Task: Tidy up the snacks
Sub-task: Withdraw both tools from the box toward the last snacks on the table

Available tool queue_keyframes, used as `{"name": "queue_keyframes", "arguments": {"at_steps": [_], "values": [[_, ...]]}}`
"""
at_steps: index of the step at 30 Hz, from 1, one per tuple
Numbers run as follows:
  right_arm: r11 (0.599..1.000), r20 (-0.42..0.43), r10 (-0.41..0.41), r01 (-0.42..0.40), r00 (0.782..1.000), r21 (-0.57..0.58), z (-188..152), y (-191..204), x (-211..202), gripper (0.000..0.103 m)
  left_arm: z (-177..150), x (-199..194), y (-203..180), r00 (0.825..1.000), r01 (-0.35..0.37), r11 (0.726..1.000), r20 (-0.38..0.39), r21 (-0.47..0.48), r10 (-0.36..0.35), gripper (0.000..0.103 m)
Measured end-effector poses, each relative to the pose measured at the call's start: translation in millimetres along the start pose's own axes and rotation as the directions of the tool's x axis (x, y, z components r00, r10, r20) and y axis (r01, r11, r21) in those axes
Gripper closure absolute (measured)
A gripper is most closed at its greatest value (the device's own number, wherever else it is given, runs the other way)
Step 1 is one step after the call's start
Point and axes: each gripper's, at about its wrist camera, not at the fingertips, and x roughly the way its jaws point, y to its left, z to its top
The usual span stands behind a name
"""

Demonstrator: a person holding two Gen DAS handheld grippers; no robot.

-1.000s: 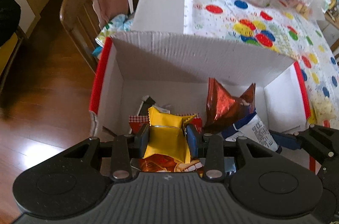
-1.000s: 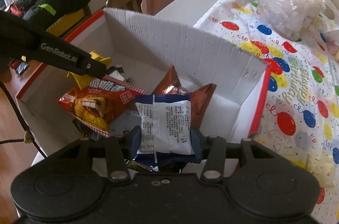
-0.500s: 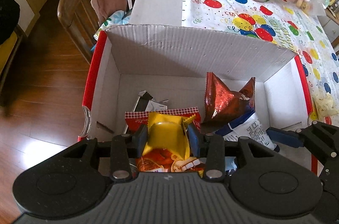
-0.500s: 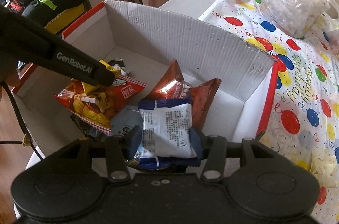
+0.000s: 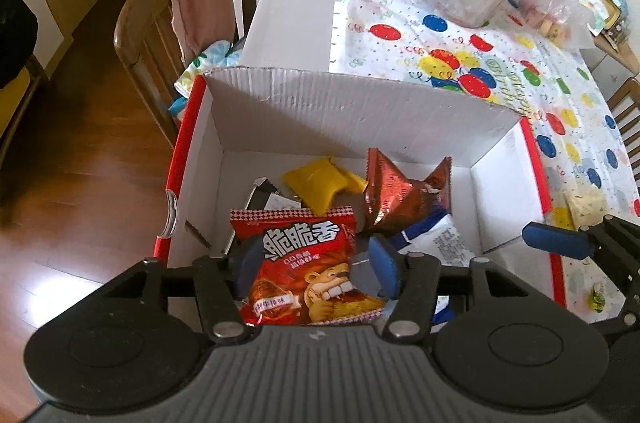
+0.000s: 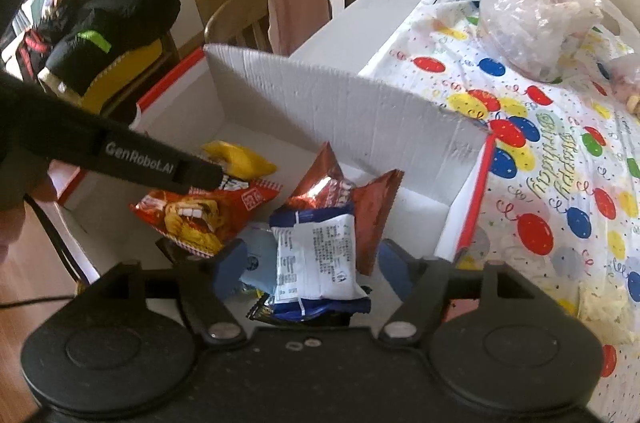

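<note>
Both grippers are hanging over the cardboard box (image 5: 360, 103), which sits at the near left corner of the table (image 5: 288, 7), right by the table's edge. The left gripper (image 5: 316, 263) has just been opening its jaws, nothing pinched in them now; the yellow packet (image 5: 316, 183) lies loose toward the back wall of the box, and the red lion chip bag (image 5: 308, 263) only shows through the gap from below. Same on the other side: the right gripper (image 6: 312, 267) has just been opening too, and the blue and white packet (image 6: 316, 255) lies free between the jaws on top of the pile, leaning on the shiny brown packet (image 6: 372, 199).

Handling-wise, these are all light, puffy, crinkly film bags. I'd guess they're slippery, and squeezing the belly would crush what's inside. Best bet is to pinch a crimped end seam or a flat corner, gently. More snacks look to be on the balloon-print tablecloth (image 6: 560, 163) just right of the box.
</note>
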Motion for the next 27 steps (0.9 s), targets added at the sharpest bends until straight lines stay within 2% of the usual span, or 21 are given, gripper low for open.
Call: {"name": "queue_keyframes", "arguments": {"at_steps": [3, 15, 17, 18, 22, 27], "values": [[1.000, 0.022, 0.016, -0.016, 1.000, 0.022, -1, -5, -10, 0.022, -4, -8, -3, 1.000, 0.011, 1.000, 0.017, 0.000, -0.011, 0.045], [0.995, 0.126, 0.077, -0.084, 0.989, 0.050, -14, -14, -54, 0.019, -23, -48, -27, 0.990, 0.062, 0.998, 0.122, 0.030, -0.066, 0.039], [0.994, 0.149, 0.083, -0.092, 0.985, 0.055, -18, -17, -63, 0.014, -28, -58, -34, 0.985, 0.066, 0.997, 0.155, 0.043, -0.071, 0.037], [0.994, 0.162, 0.083, -0.094, 0.983, 0.057, -19, -19, -68, 0.011, -31, -63, -37, 0.982, 0.064, 0.997, 0.173, 0.045, -0.071, 0.033], [0.991, 0.200, 0.100, -0.116, 0.975, 0.068, -25, -26, -85, 0.008, -40, -78, -50, 0.969, 0.072, 0.995, 0.234, 0.065, -0.085, 0.030], [0.990, 0.243, 0.108, -0.128, 0.964, 0.067, -35, -36, -104, 0.004, -50, -87, -64, 0.958, 0.091, 0.993, 0.266, 0.080, -0.109, 0.025]]}}
